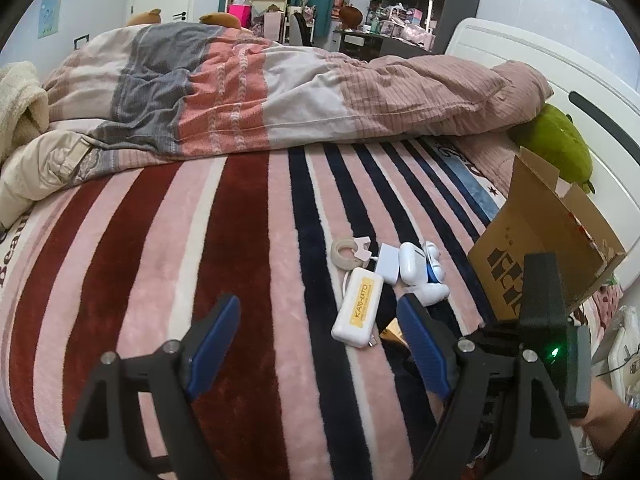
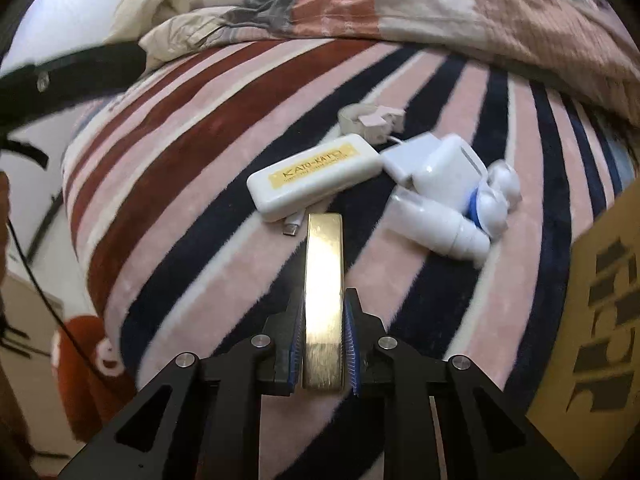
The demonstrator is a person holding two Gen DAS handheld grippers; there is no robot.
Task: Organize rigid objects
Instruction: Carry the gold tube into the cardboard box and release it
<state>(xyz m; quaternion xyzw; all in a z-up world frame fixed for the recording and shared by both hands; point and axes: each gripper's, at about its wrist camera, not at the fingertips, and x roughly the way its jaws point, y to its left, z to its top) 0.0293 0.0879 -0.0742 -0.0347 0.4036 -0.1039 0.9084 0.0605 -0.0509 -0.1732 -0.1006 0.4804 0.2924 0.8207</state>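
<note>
The right gripper (image 2: 323,332) had its jaws clamped on a flat gold box (image 2: 323,280) just beside the cardboard box (image 2: 600,304), while the left gripper (image 1: 316,344) hung wide and empty (white case (image 2: 316,174), charger (image 2: 444,168) and bottle (image 2: 440,228) lay unsorted near it), so the task looked barely begun.

White case (image 1: 357,311) – yellow label reads "KATO-KATO".

Glossy gold bar (image 2: 323,300); fuzzy striped blanket (image 2: 192,184); matt cardboard box (image 1: 532,248).
</note>
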